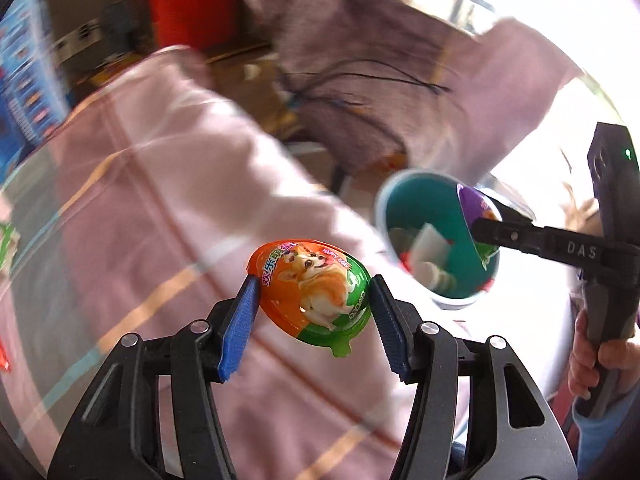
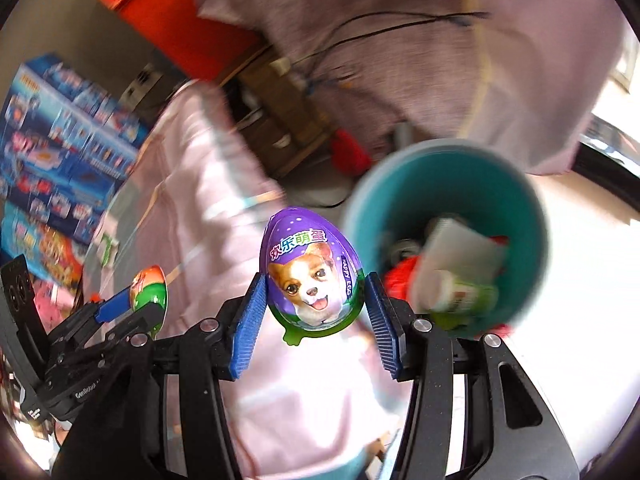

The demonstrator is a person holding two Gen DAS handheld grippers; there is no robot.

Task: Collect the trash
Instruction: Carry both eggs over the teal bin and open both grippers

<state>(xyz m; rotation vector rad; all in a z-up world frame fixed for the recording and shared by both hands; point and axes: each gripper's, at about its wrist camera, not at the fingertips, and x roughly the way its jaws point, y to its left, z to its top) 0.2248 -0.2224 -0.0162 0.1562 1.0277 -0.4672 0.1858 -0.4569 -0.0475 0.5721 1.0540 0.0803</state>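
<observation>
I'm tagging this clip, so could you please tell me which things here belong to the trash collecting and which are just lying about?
Part of the job:
- orange egg package, in left tongs
- purple egg package, in right tongs
- teal bin, already holding trash

Lying about:
- pink blanket
- blue boxes
- black cables

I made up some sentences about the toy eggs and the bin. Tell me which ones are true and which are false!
1. The left gripper holds an orange and green egg. True.
2. The right gripper holds a red egg. False: its purple egg has a puppy picture.
3. The teal bin has nothing inside. False: a white box and a small bottle lie in it.
4. Both eggs are gripped between blue pads. True.
5. The purple egg already lies at the bottom of the bin. False: it is clamped in the right gripper.
</observation>
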